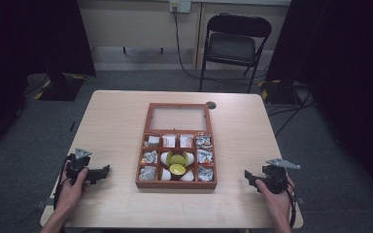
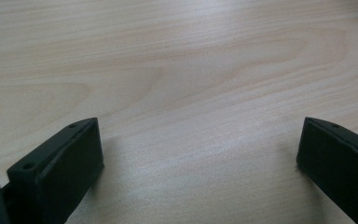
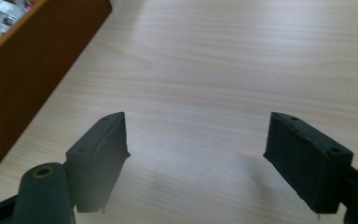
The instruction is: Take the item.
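Near the front edge of the table, the left gripper rested on the wood at the left, its jaws wide apart with nothing between them. The right gripper lay at the right — also spread apart and empty. Between them, a little farther, stood the wooden box with its lid raised at the far side; packets and yellow-green cups filled its compartments. Beyond the table stood a folding chair.

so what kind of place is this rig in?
Likely a lab or studio recording corner: black curtains at both sides, a black folding metal chair by a wall socket, and a pale wooden table.
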`<state>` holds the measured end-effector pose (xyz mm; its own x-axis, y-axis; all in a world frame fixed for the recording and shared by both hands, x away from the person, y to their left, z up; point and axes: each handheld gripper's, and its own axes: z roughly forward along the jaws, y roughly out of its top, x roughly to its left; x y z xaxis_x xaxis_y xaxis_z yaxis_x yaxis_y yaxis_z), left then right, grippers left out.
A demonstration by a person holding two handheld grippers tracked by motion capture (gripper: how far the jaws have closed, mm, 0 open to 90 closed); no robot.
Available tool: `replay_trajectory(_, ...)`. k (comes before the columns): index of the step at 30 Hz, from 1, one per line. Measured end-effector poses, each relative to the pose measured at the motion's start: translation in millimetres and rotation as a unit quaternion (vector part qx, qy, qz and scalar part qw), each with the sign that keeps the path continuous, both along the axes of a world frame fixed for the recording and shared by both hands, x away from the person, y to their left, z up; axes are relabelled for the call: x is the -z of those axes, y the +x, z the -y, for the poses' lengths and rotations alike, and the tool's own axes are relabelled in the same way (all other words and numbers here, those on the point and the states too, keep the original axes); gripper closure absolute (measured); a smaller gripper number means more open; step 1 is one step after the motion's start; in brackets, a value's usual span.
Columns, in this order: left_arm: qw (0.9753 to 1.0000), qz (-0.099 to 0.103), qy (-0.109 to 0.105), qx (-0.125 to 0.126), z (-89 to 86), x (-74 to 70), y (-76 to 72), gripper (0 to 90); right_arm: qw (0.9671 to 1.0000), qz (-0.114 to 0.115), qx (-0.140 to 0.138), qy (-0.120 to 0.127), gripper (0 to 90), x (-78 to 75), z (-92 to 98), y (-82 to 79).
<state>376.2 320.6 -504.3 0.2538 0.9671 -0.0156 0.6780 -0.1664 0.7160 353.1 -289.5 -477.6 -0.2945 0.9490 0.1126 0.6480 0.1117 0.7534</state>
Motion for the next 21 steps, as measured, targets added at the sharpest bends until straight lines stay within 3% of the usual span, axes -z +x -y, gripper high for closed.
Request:
replay_trajectory(4, 1.0, 0.0, -0.001, 0.001, 0.1, 0.1, -0.2, 0.0, 0.9998, 0.013, -0.012, 0.001, 22.2, -5.9, -6.5, -1.2)
replay_trajectory(6, 1.0, 0.0, -0.001, 0.001, 0.1, 0.1, -0.3, 0.0, 0.9997, 0.012, -0.023, 0.002, 27.6, -7.0, -9.1, -2.7)
replay_trajectory(13, 1.0, 0.0, -0.001, 0.001, 0.1, 0.1, -0.2, 0.0, 0.9988, 0.021, -0.039, 0.02, 28.4, -16.1, -17.4, -8.9)
replay_trajectory(21, 1.0, -0.001, 0.001, 0.003, 0.0, 0.0, 0.1, 0.0, 0.997, 0.03, -0.069, 0.016, 30.4, -24.8, -37.4, -12.0)
